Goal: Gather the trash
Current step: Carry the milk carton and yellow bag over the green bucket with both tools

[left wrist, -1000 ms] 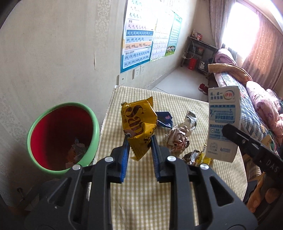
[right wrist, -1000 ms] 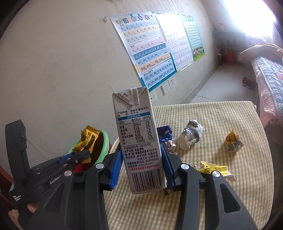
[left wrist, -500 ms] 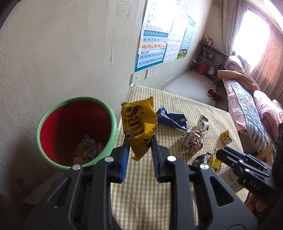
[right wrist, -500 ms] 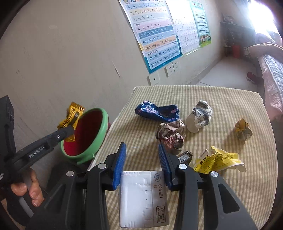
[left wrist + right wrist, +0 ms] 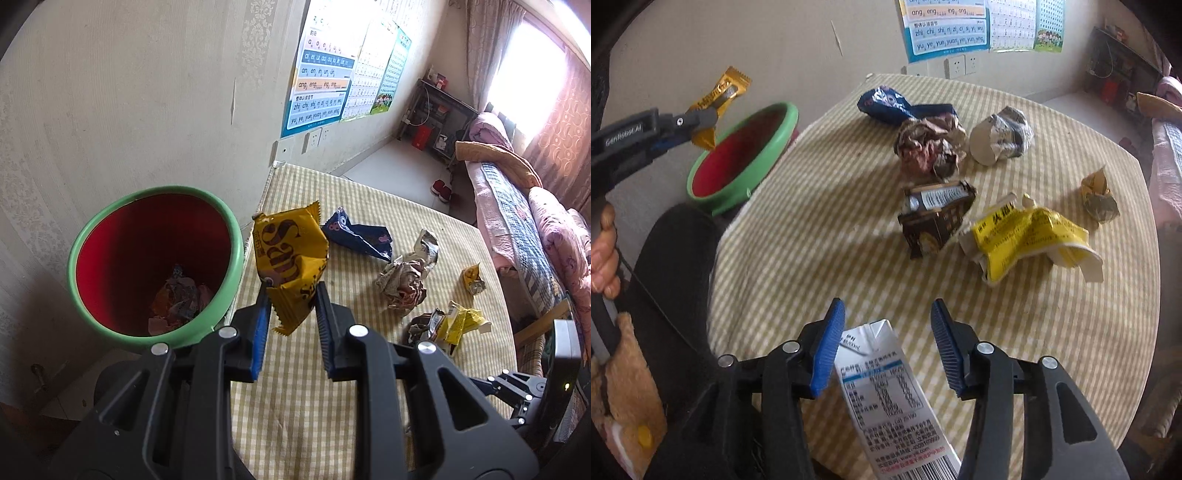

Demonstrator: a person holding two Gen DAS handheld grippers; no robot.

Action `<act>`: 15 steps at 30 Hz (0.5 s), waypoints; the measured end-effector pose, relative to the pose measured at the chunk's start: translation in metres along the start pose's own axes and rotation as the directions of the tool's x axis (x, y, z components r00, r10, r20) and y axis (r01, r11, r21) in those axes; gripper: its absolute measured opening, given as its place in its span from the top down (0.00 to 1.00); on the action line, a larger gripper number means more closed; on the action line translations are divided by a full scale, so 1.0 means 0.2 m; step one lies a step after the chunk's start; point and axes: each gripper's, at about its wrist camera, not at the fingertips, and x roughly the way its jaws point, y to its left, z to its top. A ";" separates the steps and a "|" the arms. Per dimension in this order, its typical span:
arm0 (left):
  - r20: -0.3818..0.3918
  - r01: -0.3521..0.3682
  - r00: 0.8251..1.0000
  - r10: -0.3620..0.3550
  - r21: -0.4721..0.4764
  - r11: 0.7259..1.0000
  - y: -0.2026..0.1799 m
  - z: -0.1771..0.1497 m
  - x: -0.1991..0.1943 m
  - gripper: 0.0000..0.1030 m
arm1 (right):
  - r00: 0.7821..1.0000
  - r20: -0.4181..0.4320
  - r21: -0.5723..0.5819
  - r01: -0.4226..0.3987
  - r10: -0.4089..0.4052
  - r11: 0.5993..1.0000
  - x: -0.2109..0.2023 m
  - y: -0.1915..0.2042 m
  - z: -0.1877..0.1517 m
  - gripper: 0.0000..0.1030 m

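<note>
A pale papered wall [image 5: 147,92] carries phonics posters [image 5: 321,85] above sockets; far right, a curtained window [image 5: 532,62] lights a sofa heaped with pink quilts [image 5: 546,229], with a dark metal shelf [image 5: 439,118] in the corner; a table [image 5: 820,229] under yellow checked cloth fills the middle, and a green-rimmed bin [image 5: 155,266] with a red inside stands just beside its edge, scraps at its bottom; on the cloth lie a blue wrapper [image 5: 897,105], a crumpled brown paper ball [image 5: 931,146], a crushed paper cup [image 5: 1001,134], a dark small carton [image 5: 934,218], a yellow packet [image 5: 1027,236] and a small gold wrapper [image 5: 1099,195]; the left gripper [image 5: 290,291] pinches a yellow snack wrapper [image 5: 291,254] near the bin's rim; the right gripper [image 5: 888,321] is spreading its jaws, a white milk carton [image 5: 886,391] lying between them on the table, the pads off its sides.
</note>
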 end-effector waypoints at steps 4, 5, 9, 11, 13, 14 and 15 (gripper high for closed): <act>-0.008 0.003 1.000 -0.003 0.009 1.000 -0.02 -0.01 0.01 0.77 | 0.997 -0.073 -0.017 -0.010 0.009 1.000 -0.02 -0.06 -0.12 0.42; -0.009 0.003 1.000 -0.003 0.011 1.000 -0.02 -0.01 0.01 0.77 | 0.996 -0.087 -0.022 -0.010 0.008 1.000 -0.03 -0.07 -0.14 0.41; -0.013 0.001 1.000 -0.001 0.018 1.000 -0.03 -0.01 0.02 0.77 | 0.994 -0.105 -0.024 -0.017 0.014 1.000 -0.09 -0.06 -0.20 0.39; -0.012 0.001 1.000 0.000 0.019 1.000 -0.03 -0.01 0.01 0.77 | 0.994 -0.104 -0.028 -0.033 0.030 0.999 -0.13 -0.05 -0.23 0.39; -0.012 0.001 1.000 0.000 0.019 1.000 -0.03 -0.01 0.01 0.77 | 0.993 -0.117 -0.057 -0.042 0.035 0.997 -0.17 -0.03 -0.26 0.38; -0.012 0.000 1.000 0.000 0.020 1.000 -0.03 -0.01 0.01 0.77 | 0.991 -0.132 -0.075 -0.042 0.032 0.996 -0.18 -0.02 -0.26 0.38; -0.013 0.000 1.000 0.000 0.022 1.000 -0.03 -0.01 0.01 0.77 | 0.989 -0.148 -0.096 -0.035 0.020 0.995 -0.18 -0.01 -0.28 0.37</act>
